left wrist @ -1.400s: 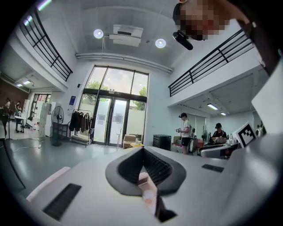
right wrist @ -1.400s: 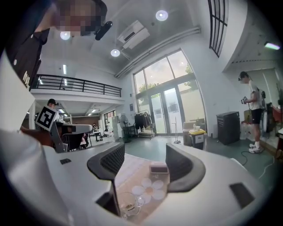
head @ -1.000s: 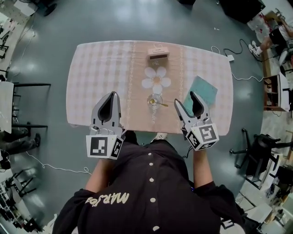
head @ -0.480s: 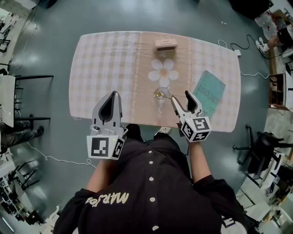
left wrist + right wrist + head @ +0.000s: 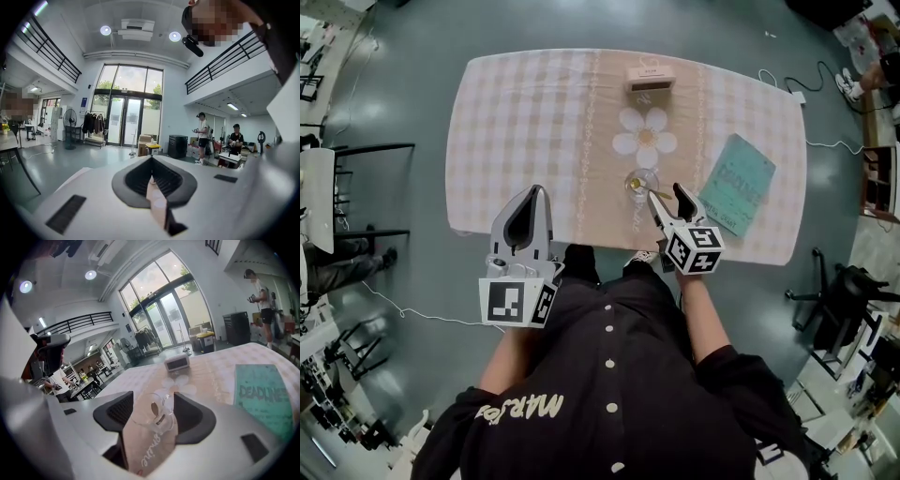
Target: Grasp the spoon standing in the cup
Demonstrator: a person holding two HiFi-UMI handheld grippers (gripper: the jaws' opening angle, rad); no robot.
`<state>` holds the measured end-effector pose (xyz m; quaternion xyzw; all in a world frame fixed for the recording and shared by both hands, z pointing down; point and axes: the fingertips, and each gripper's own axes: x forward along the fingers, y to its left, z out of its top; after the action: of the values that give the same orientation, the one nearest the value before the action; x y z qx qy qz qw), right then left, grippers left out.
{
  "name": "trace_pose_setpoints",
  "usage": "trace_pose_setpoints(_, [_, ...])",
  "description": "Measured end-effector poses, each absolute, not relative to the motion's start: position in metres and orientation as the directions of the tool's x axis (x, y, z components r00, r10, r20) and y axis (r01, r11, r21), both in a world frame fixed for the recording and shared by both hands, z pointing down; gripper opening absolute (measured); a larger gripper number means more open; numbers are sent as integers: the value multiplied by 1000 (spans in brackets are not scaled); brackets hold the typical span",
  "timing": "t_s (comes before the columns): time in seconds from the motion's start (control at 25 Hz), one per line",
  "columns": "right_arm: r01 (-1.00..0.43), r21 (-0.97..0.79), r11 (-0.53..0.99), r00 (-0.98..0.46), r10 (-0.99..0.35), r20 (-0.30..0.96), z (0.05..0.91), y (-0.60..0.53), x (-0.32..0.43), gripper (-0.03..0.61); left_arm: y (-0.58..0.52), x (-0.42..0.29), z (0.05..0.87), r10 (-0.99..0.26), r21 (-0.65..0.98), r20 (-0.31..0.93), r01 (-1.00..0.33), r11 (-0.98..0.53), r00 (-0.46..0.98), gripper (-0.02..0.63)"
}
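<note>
The spoon (image 5: 154,409) leans in the clear cup (image 5: 641,182) on the tabletop (image 5: 516,122), its handle tipped toward the right gripper (image 5: 666,197). That gripper's jaws stand spread just beside the cup, seemingly to straddle the handle. The left gripper (image 5: 528,202), pressed closed and empty, idles well left of the cup.
</note>
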<state>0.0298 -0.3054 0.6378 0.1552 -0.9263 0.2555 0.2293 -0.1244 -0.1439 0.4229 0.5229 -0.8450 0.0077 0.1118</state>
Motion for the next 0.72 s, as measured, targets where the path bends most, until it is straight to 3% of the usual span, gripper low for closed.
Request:
trace_pose_setpoints(0.36, [-441,-440,783,-816,-145,560,670,-294,29,226,-141,-127,428,-877,108,211,-882,460,-431,11])
trace_pose_setpoints(0.72, [-518,-441,733,-788,-209,579,670,-298,36,107,-142,-129,429,-880,115,212,-884,454,-424,11])
